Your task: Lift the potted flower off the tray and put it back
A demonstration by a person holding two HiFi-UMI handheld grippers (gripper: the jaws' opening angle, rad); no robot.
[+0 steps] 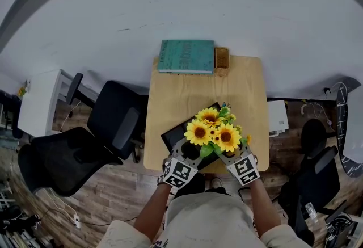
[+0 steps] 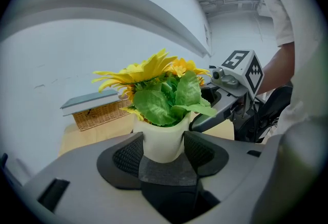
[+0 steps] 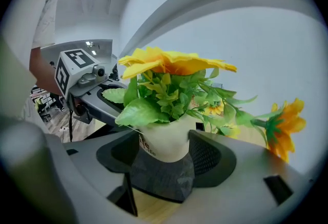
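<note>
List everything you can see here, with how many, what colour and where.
potted flower: one, yellow sunflowers in a cream pot, at the tray, between both tongs
tray: one, black, near edge of the table
table: one, light wood, centre
book: one, teal, lying on the basket
basket: one, tan wicker, far edge of the table
office chairs: two, black, left of the table
left tongs: one, grey, shut on the potted flower
right tongs: one, grey, shut on the potted flower
</note>
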